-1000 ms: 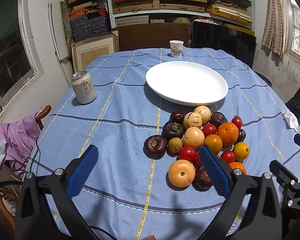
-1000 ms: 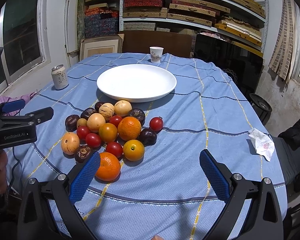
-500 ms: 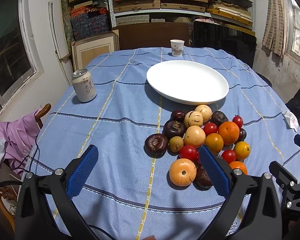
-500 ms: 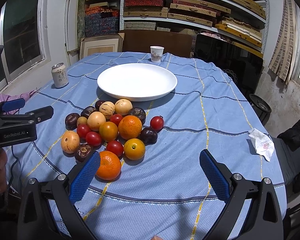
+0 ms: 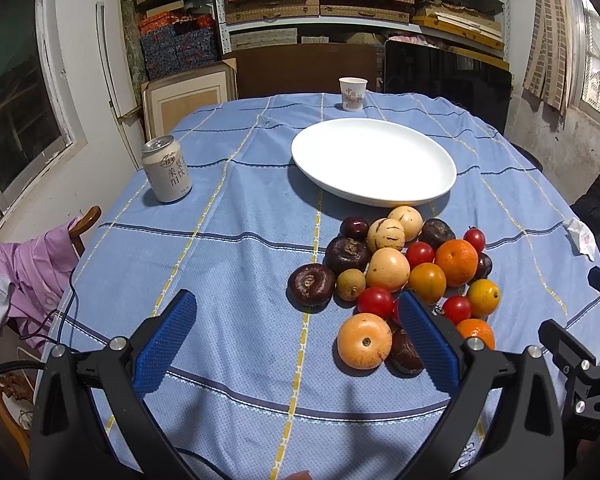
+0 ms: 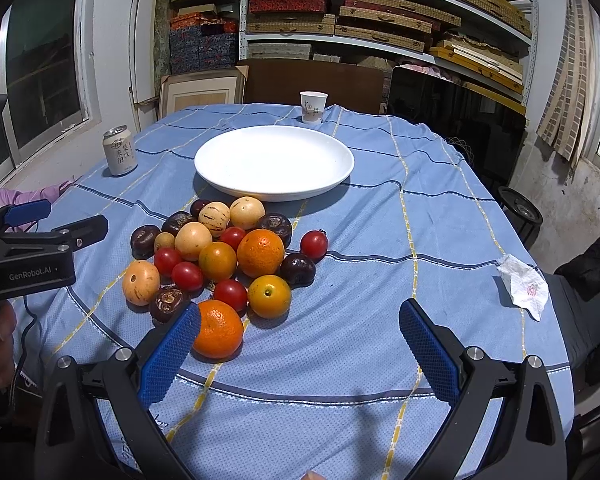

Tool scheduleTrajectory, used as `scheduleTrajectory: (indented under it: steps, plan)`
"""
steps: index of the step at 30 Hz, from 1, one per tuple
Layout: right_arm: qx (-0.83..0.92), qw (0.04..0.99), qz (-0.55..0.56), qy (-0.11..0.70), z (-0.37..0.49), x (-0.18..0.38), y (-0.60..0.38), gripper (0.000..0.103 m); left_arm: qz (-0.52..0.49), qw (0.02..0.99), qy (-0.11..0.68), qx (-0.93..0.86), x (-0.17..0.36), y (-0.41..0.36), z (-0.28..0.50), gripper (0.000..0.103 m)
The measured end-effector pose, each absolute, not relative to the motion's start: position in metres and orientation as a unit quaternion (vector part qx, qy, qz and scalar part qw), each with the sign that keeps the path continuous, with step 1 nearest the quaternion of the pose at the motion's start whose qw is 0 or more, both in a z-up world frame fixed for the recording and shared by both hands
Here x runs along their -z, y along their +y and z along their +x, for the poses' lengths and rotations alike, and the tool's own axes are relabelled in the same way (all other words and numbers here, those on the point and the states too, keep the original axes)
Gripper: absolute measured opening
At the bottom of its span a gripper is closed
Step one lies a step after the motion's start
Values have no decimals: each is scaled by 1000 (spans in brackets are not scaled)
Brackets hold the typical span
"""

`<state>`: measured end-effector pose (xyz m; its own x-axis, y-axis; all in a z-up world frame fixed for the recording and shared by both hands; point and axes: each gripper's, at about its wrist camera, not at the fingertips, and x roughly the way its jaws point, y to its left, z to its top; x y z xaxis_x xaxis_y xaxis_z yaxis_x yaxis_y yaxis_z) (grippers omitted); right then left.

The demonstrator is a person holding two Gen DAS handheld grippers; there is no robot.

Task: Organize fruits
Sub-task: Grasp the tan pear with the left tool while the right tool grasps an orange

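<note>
Both claws released, holding nothing: left gripper (image 5: 296, 330), right gripper (image 6: 300, 334). Fruit pile (image 6: 224, 254) sits on the tablecloth (image 6: 380, 240) just in front of the empty white plate (image 6: 274, 162), likely the drop spot. Nearest orange (image 6: 217, 329) touches right's inner finger, so probably first pick.

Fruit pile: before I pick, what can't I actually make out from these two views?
- Left wrist view: the left gripper finger hides part of a red tomato and the dark fruit beside it.
- Right wrist view: the right gripper finger covers the near orange's left edge.
- Can and paper cup: print too small to read.
- White plate: underside hidden.
</note>
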<state>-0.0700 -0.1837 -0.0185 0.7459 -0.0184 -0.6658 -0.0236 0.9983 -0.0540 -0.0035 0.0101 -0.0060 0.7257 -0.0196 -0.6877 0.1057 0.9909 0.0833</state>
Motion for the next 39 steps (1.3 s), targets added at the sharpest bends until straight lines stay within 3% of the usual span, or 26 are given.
scheduleTrajectory:
  steps: [30,34,39]
  plan:
    - [5,928,-27,370,-64,31,-191,99,106,899,418,79,64,-8,6,98]
    - [6,927,-26,373,-63,31,-191,100,69,896,424,112,71,-10,16,69]
    - [7,928,-29,372,-64,31,-190,100,68,896,424,113,74,-15,19,68]
